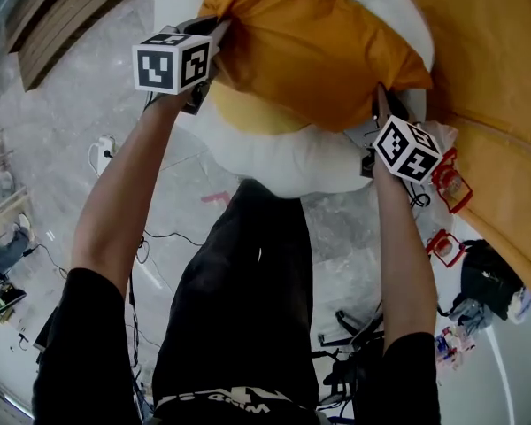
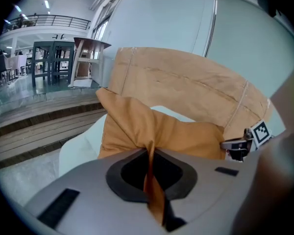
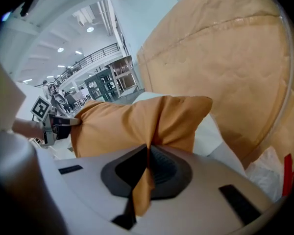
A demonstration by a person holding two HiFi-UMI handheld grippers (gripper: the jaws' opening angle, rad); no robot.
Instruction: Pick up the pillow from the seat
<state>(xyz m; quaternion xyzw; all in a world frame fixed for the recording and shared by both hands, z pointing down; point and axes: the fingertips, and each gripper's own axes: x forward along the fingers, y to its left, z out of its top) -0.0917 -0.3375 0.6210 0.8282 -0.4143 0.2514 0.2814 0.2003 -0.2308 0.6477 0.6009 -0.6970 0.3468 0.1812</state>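
1. Gripping the orange pillow (image 1: 310,51) at two opposite ends, both grippers hold it over the white seat (image 1: 283,162).
2. At the seat's left side, the left gripper (image 1: 214,38) has its jaws pressed together on a thin fold of the pillow's cloth. A strip of that cloth runs back between the pads, as the left gripper view shows.
3. At the seat's right side, the right gripper (image 1: 380,100) is clamped the same way, jaws tight on a pinch of orange fabric with a loose tongue of it trailing through.
4. The pillow spans the seat from one gripper to the other, puckered at each pinch and full in the middle. A paler yellow patch shows under it against the seat's white. Whether the pillow touches the seat cannot be told.
5. Behind the seat rises a tan padded backrest (image 1: 491,104), curved and seamed.
6. In front of the seat stand the person's legs (image 1: 248,290) in dark trousers, and two bare forearms reach up toward the seat.
7. Around the seat lies a pale marbled floor (image 1: 53,149). A white power strip (image 1: 102,153) sits to the seat's left. Red-framed items (image 1: 449,184) and a black bag (image 1: 488,277) sit to its right, with loose cables among them.
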